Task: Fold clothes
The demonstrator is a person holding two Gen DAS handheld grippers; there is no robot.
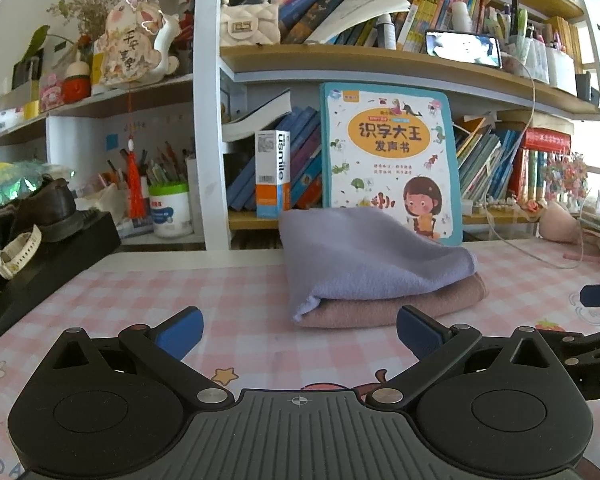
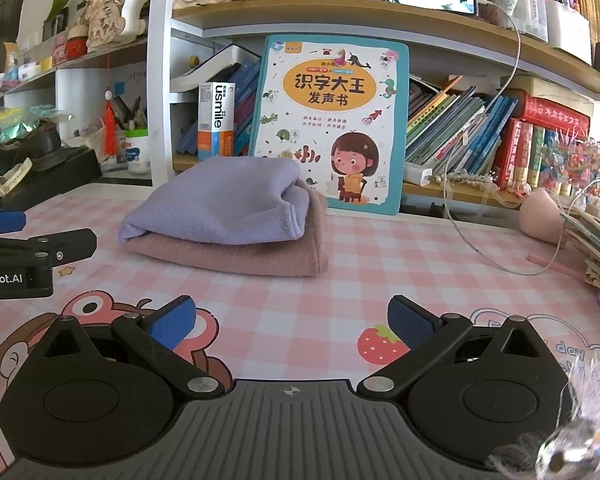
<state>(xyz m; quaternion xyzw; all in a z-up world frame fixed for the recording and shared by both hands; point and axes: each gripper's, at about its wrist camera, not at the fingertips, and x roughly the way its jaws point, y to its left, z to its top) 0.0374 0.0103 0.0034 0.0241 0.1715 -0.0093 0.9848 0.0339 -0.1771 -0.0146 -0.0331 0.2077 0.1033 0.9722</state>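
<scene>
A folded lavender cloth lies on top of a folded dusty-pink cloth on the pink checked table mat. The same stack shows in the right wrist view, lavender cloth over pink cloth. My left gripper is open and empty, a short way in front of the stack. My right gripper is open and empty, in front of the stack and to its right. The left gripper's body shows at the left edge of the right wrist view.
A children's book stands behind the stack against a crowded bookshelf. A black box with a shoe and a watch sits at the left. A white cable and a pink pouch lie at the right.
</scene>
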